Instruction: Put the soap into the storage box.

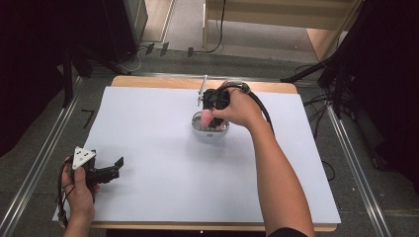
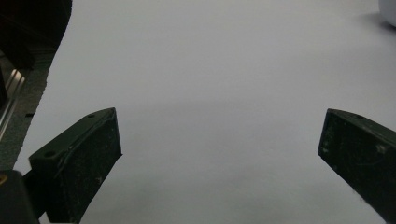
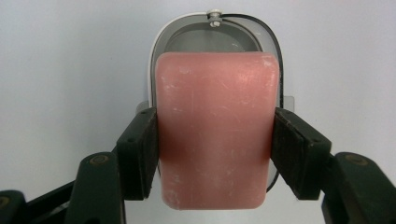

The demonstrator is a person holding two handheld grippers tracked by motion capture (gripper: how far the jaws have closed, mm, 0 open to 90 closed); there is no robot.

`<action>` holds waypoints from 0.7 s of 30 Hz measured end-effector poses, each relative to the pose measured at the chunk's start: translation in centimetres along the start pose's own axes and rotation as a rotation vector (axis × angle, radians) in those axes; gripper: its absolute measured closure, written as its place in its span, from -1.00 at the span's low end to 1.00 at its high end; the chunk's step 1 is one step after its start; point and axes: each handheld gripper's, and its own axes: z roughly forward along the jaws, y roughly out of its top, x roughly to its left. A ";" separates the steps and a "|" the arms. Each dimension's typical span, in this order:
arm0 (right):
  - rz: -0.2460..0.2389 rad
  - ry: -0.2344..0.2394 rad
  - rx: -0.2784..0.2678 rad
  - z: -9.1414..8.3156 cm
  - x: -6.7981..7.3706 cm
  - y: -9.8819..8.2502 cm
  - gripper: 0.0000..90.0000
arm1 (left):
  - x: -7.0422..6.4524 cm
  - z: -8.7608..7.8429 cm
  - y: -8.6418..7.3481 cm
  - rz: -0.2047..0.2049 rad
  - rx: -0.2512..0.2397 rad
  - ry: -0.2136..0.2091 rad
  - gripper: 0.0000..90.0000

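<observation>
From the high view, the right claw (image 1: 211, 118) hangs over a white soap dish (image 1: 210, 132) on the tabletop (image 1: 163, 163). The left claw (image 1: 117, 167) rests apart and empty. In the right gripper view, the right claw is clamped on a pink soap bar (image 3: 215, 133), directly above the dish.

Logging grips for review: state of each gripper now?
Left gripper: open, empty.
Right gripper: shut on the pink soap bar, above the soap dish.

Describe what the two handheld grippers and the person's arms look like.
Both grippers are black with two flat, blocky black jaws. The left gripper carries a grey three-cornered plate with dark dots on top. A thick black cable curves away from the right gripper. Both forearms are bare; a dark sleeve edge shows at the right upper arm.
</observation>
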 end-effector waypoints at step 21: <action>-0.004 0.020 -0.016 0.6 -0.4 0.2 -0.15 | 0.0 0.0 0.0 -0.001 -0.001 -0.001 -1.00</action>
